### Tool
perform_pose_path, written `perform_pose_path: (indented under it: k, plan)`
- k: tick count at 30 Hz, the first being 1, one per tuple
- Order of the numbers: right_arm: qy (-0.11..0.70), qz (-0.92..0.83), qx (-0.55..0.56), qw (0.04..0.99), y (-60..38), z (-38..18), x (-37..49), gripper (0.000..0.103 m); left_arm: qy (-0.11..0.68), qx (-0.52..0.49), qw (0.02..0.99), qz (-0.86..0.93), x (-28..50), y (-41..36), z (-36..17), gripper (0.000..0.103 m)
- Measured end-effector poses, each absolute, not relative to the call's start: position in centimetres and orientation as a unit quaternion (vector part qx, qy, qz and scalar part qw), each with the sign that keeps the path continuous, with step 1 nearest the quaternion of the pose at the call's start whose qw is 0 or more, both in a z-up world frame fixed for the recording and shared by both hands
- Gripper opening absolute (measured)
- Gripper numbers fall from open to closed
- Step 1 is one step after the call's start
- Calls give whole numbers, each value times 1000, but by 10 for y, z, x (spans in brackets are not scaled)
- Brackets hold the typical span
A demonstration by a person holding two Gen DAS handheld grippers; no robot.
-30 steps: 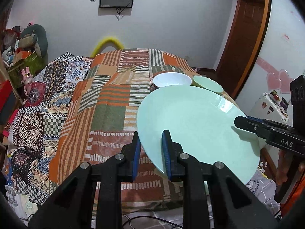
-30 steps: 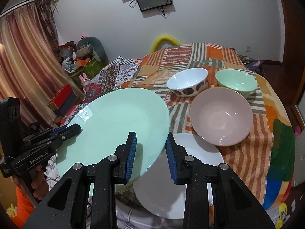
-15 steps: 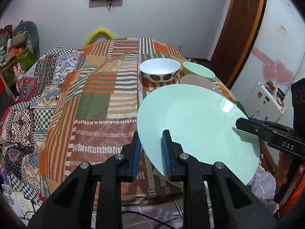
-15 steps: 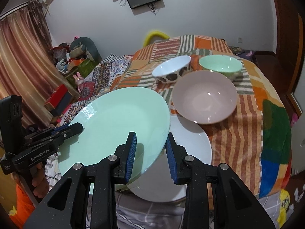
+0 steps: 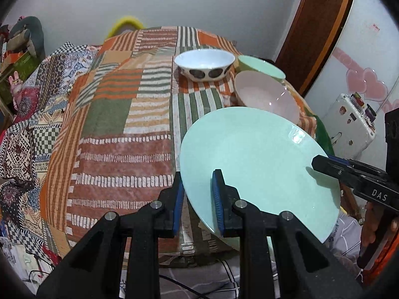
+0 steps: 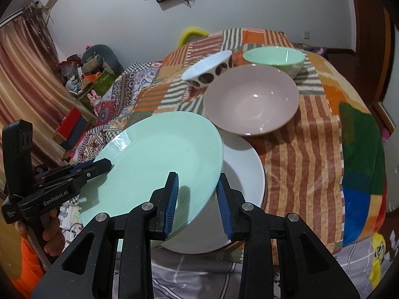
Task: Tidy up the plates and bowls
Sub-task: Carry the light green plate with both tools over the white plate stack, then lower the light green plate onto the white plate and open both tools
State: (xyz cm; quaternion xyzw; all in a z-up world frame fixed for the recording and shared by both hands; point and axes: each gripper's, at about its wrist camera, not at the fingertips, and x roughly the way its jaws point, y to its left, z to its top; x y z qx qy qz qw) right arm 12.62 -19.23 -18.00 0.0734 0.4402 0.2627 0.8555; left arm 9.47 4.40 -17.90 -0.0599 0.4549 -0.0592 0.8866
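A large mint green plate (image 5: 254, 159) (image 6: 159, 162) hangs tilted over the table's near edge, held at two opposite rims. My left gripper (image 5: 198, 186) is shut on its near-left rim, and shows in the right wrist view as a black tool (image 6: 99, 167) in a hand. My right gripper (image 6: 197, 182) is shut on the opposite rim. Under the green plate lies a white plate (image 6: 244, 174), partly covered. Behind stand a pink bowl (image 6: 251, 99) (image 5: 266, 94), a white bowl with dark spots (image 5: 204, 64) (image 6: 207, 71) and a green bowl (image 6: 274, 57) (image 5: 261, 66).
A patchwork cloth (image 5: 119, 114) covers the table and hangs over its edges. Boxes and soft toys (image 6: 92, 74) crowd the floor at the left. A white appliance (image 5: 349, 122) and a wooden door (image 5: 316, 32) stand at the right.
Both grippers have sunk and moved forward with the green plate still held. The bowls now show closer, and the plate hangs lower over the white plate.
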Motion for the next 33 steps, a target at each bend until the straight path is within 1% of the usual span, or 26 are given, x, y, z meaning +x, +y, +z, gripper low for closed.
perform_pose_path:
  k: [14,33]
  plan:
    - [472,255,84,840,-194,-206,132,29,488,-51,870,-56,111,40,-205,22]
    - [493,235,95,832,-219,-220,141,30,519,-49,850,-71,134,23,-231,23]
